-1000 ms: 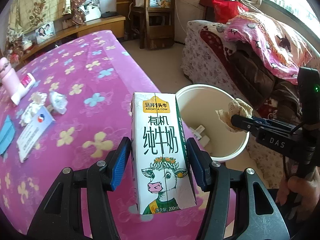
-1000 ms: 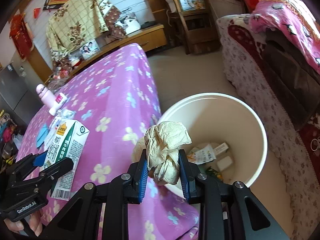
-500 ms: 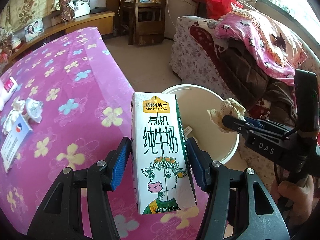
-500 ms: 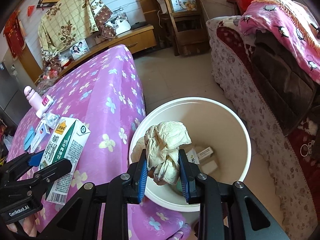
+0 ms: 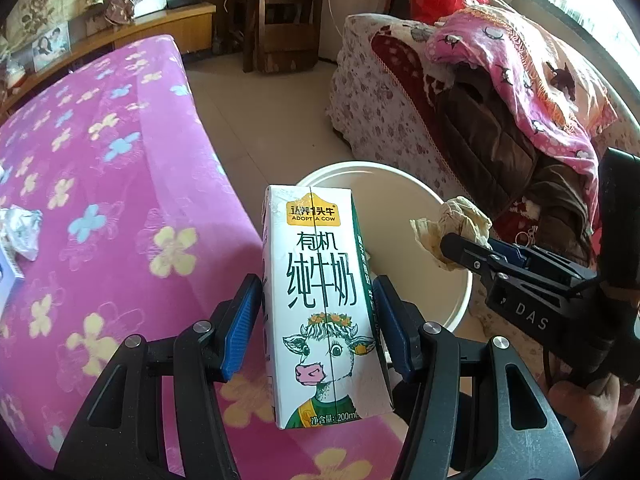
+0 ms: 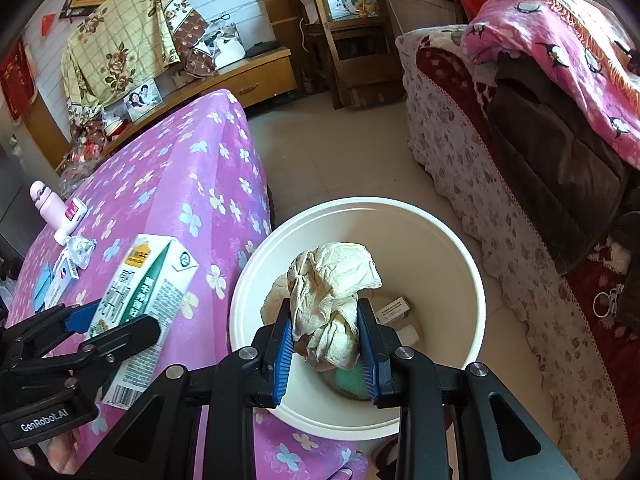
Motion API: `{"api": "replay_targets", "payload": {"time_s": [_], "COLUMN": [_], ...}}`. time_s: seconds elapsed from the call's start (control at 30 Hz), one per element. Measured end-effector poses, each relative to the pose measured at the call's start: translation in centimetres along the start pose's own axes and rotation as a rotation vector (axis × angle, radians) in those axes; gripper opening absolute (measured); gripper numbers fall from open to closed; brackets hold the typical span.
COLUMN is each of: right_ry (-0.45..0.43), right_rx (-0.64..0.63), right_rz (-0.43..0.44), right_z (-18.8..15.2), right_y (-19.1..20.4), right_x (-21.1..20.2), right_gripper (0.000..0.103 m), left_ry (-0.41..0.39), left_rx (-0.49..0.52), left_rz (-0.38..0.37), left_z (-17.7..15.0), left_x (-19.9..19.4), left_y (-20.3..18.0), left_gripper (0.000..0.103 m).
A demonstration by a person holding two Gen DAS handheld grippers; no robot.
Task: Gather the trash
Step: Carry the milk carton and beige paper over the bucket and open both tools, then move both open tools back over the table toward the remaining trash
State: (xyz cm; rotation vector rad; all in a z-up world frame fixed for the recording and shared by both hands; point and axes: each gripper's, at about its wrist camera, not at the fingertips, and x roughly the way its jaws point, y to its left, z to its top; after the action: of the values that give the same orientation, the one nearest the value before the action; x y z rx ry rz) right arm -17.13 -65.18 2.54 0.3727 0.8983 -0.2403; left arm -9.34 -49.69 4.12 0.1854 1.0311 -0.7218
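My left gripper (image 5: 316, 320) is shut on a white and green milk carton (image 5: 324, 304) with a cow on it, held upright over the table's edge beside the bin. The carton also shows in the right wrist view (image 6: 144, 296). My right gripper (image 6: 326, 340) is shut on a crumpled cream paper wad (image 6: 332, 300) and holds it above the open cream bin (image 6: 460, 248). The wad (image 5: 452, 228) and the bin (image 5: 420, 192) also show in the left wrist view. Several scraps lie in the bin's bottom.
A table with a pink flowered cloth (image 6: 180, 184) stands left of the bin. A crumpled foil wrapper (image 6: 80, 248), small boxes (image 6: 60, 280) and a pink bottle (image 6: 48, 208) lie on it. A sofa with a pink blanket (image 6: 560, 60) stands at the right. A wooden chair (image 6: 352, 40) stands behind.
Both grippers have moved right toward the bin with their loads. The paper wad now hangs over the bin's opening. The carton has come near the table's edge.
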Motion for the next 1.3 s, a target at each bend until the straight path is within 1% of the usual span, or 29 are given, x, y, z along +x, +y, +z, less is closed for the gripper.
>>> {"api": "replay_targets", "payload": {"time_s": [0.13, 0.17, 0.23, 0.33, 0.43, 0.67, 0.77, 1.07, 1.13, 1.3], "right_ry": [0.005, 0.005, -0.001, -0.002, 0.003, 0.02, 0.018, 0.004, -0.004, -0.02], "right_rx": [0.01, 0.014, 0.022, 0.041, 0.059, 0.06, 0.059, 0.019, 0.0, -0.036], "right_rz": [-0.007, -0.011, -0.028, -0.04, -0.038, -0.042, -0.045, -0.061, -0.067, -0.069], "right_z": [0.2, 0.3, 0.3, 0.5, 0.6, 0.4, 0.4, -0.1, -0.2, -0.4], "right_y": [-0.2, -0.4, -0.6, -1.2, -1.6, -1.5, -1.5, -0.2, 0.4, 2.3], "right_x": [0.4, 0.6, 0.7, 1.0, 1.2, 1.5, 1.5, 1.0, 0.7, 0.0], "right_gripper": [0.028, 0.031, 0.049, 0.05, 0.05, 0.051, 0.056, 0.058, 0.06, 0.062], "left_ry": [0.009, 0.01, 0.01, 0.008, 0.01, 0.011, 0.005, -0.034, -0.044, -0.059], "left_rx": [-0.001, -0.001, -0.001, -0.01, -0.029, -0.049, -0.053, -0.019, -0.016, -0.041], "left_rz": [-0.011, -0.012, -0.013, -0.021, -0.048, -0.048, -0.041, 0.034, 0.05, 0.076], "left_z": [0.4, 0.5, 0.6, 0.8, 0.8, 0.6, 0.5, -0.8, -1.4, -2.9], "left_x": [0.7, 0.9, 1.2, 1.5, 1.8, 1.7, 1.2, -1.6, -2.4, -4.2], "left_y": [-0.3, -0.3, -0.5, -0.4, -0.1, 0.5, 0.8, 1.9, 2.5, 4.5], "left_gripper": [0.056, 0.056, 0.056, 0.057, 0.057, 0.058, 0.058, 0.058, 0.058, 0.058]}}
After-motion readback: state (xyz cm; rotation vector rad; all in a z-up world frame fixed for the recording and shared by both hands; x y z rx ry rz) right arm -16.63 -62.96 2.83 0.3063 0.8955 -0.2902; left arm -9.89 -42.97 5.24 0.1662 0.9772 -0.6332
